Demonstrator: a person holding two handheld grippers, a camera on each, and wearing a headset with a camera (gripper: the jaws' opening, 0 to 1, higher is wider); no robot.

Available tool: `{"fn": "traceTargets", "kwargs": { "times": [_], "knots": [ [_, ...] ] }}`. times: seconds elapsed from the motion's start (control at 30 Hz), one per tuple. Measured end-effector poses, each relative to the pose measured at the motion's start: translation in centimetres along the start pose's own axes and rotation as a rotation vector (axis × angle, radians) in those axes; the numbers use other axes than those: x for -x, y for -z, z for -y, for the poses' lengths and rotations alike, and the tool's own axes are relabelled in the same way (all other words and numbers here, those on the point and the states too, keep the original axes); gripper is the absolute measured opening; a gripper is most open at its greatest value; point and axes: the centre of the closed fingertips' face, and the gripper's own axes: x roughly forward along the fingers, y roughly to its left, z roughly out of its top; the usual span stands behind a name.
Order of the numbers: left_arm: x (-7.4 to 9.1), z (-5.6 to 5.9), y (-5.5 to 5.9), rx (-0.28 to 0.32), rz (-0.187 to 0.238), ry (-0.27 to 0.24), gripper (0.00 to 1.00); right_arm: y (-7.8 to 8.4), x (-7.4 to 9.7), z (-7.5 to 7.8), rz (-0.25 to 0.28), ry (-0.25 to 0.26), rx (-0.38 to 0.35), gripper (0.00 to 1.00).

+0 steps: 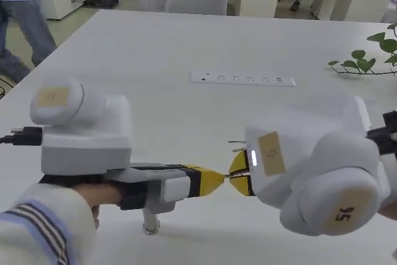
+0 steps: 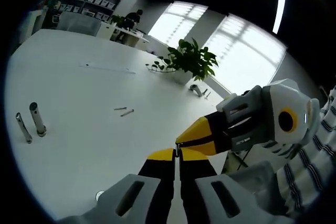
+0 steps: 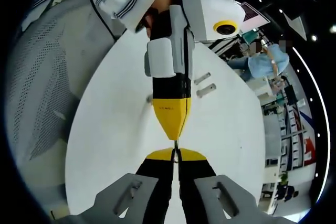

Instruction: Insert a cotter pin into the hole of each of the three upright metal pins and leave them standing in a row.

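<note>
Left tongs (image 2: pixel 178 155): black jaws with yellow tips, pinched together, a thin sliver of metal caught at the very tip.
Right tongs (image 3: pixel 176 154): also pinched together, and the same sliver runs into their tip.
Meeting point: in the head view the two yellow noses face each other tip to tip, low over the near part of the desk (image 1: pixel 186 116), the left tongs coming from the left and the right tongs from the right.
Cotter pin (image 3: pixel 175 143): the sliver bridging the two tips, held above the desk. It is too small to make out its loop or legs.
Upright metal pin (image 1: pixel 151 221): stands on the desk just under the body of the left tongs, nearer the person than the tips, apart from the held cotter pin.
Two more pins (image 2: pixel 37 119) (image 2: pixel 22 128): upright, side by side, well off to the left in the left gripper view. I cannot tell whether one of them is the pin under the tongs.
Spare cotter pins (image 2: pixel 124 111): lying flat on the desk beyond the tips.
In the way: the white housings of both tongs hide much of the near desk in the head view.
Power strip (image 1: pixel 243 79): flat on the desk, farther back.
Plant (image 2: pixel 191 59): leafy, at the far right of the desk.
Person (image 1: pixel 18 17): standing beyond the desk's far left corner.
</note>
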Motion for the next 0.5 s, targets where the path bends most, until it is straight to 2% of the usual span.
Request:
{"fn": "traceTargets", "kwargs": {
  "times": [0.17, 0.23, 0.27, 0.33, 0.43, 0.5],
  "knots": [
    [0.06, 0.1, -0.01, -0.023, -0.01, 0.006, 0.0, -0.08, 0.19, -0.09, 0.022, -0.002, 0.016, 0.03],
    [0.14, 0.17, -0.16, -0.051, -0.004, 0.007, 0.0, -0.15, 0.25, -0.01, 0.029, 0.006, 0.032, 0.03],
    [0.18, 0.19, -0.32, -0.099, 0.004, 0.005, 0.0, -0.19, 0.29, 0.06, 0.034, 0.009, 0.03, 0.03],
    [0.26, 0.35, -0.3, -0.108, 0.005, 0.006, 0.0, -0.25, 0.39, 0.11, 0.045, 0.009, 0.029, 0.03],
    [0.41, 0.4, -0.42, -0.125, 0.009, 0.011, 0.0, -0.49, 0.53, 0.13, 0.078, 0.012, 0.02, 0.04],
    [0.43, 0.69, -0.4, -0.145, 0.009, 0.02, 0.0, -0.91, 0.57, 0.09, 0.111, 0.005, 0.0, 0.07]
  ]
}}
